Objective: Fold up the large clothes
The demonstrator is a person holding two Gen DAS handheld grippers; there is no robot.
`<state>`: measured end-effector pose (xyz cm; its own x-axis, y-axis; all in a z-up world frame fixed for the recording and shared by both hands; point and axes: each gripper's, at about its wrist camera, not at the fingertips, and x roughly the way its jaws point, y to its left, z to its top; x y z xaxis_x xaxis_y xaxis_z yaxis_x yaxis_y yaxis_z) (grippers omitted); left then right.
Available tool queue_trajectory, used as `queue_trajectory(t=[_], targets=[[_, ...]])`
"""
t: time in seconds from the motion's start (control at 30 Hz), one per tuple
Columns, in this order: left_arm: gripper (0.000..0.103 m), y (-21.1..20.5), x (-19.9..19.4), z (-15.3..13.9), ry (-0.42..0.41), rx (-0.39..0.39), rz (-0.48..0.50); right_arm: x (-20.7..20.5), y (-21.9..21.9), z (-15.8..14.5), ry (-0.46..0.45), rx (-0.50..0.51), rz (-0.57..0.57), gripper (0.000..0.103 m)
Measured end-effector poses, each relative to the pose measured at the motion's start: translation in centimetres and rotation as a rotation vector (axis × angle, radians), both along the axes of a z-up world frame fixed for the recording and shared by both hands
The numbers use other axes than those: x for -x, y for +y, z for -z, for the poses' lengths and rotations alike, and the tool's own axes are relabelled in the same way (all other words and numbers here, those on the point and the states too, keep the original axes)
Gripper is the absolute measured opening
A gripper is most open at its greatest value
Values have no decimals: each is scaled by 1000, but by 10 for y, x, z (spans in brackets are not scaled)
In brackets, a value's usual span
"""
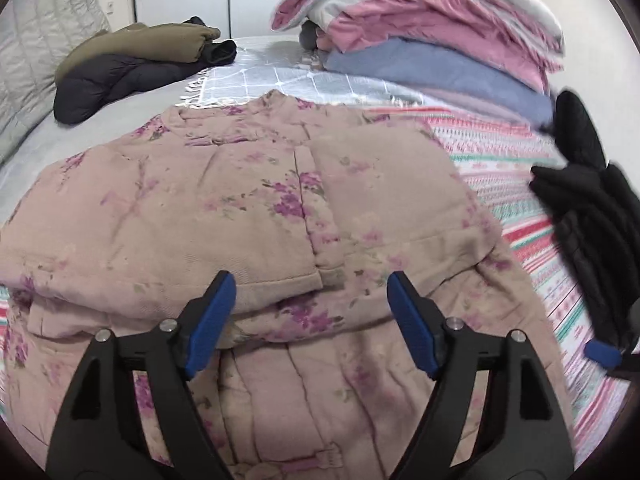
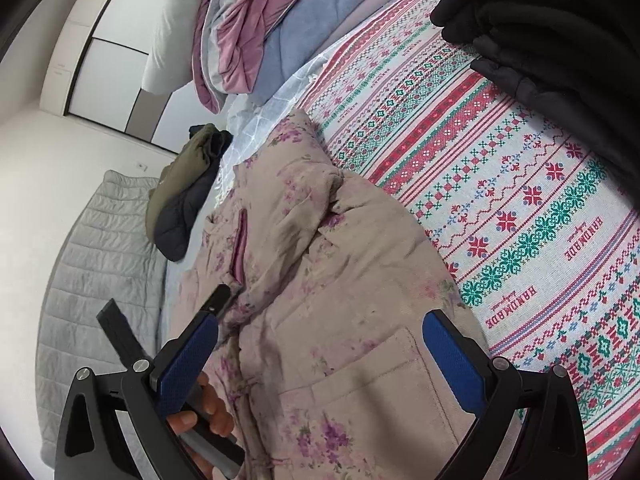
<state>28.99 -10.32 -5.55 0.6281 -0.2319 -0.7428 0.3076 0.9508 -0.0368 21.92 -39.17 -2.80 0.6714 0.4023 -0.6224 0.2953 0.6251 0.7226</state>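
The floral jacket [image 1: 248,200] lies on the bed [image 2: 520,184], one sleeve folded across its front; further folds remain. Left gripper [image 1: 310,300] and right gripper [image 2: 320,344] hover wide apart, holding nothing.

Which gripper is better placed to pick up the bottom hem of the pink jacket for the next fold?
Left, probably. The left gripper is open and squarely over the floral jacket at its near edge, above the folded sleeve cuff. The right gripper is also open but tilted, towards the jacket's pocket side.
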Motion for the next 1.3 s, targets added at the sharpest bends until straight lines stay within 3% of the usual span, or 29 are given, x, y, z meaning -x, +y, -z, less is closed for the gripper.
queue_trajectory(t=[0.17, 0.23, 0.27, 0.33, 0.4, 0.47, 0.57, 0.67, 0.73, 0.8, 0.87, 0.93, 1.0, 1.07, 1.2, 1.3], targets=[[79, -26, -4, 15, -50, -196, -16, 2, -2, 1, 2, -15, 7, 103], [77, -27, -9, 14, -66, -205, -59, 2, -2, 2, 5, -19, 7, 103], [72, -24, -10, 13, -70, -193, -73, 0, -1, 2, 5, -21, 7, 103], [49, -22, -14, 14, -52, -183, -69, 0, -1, 3, 5, -22, 5, 103], [36, -25, -13, 13, -72, -221, -62, -1, 0, 3, 7, -19, 4, 103], [32, -27, -12, 7, -94, -239, -72, -1, 1, 3, 5, -23, -1, 103], [30, -16, -8, -18, -111, -130, -121, -2, 4, 1, -2, -22, -12, 103], [30, -2, -3, -53, -137, 27, -156, -3, 6, 0, -5, -24, -14, 103], [30, 1, -4, -61, -122, 122, -159, -4, 6, 0, -6, -25, -13, 103], [31, -4, -8, -53, -84, 165, -148, -4, 6, 0, -5, -26, -13, 103], [32, -12, -13, -31, -27, 177, -145, -4, 6, 0, -5, -27, -13, 103], [39, -15, -21, 3, 69, 233, -134, -4, 6, 0, -4, -23, -12, 103], [42, -12, -22, 26, 108, 284, -146, -4, 6, 0, -3, -19, -14, 103], [43, -9, -17, 26, 90, 318, -127, -5, 6, 1, 1, -13, -19, 103], [64, 7, -11, 8, 159, 452, -77, -6, 9, -1, -1, -1, -36, 103], [64, 33, 7, -11, 153, 504, -98, -7, 11, -1, -1, 9, -41, 103]])
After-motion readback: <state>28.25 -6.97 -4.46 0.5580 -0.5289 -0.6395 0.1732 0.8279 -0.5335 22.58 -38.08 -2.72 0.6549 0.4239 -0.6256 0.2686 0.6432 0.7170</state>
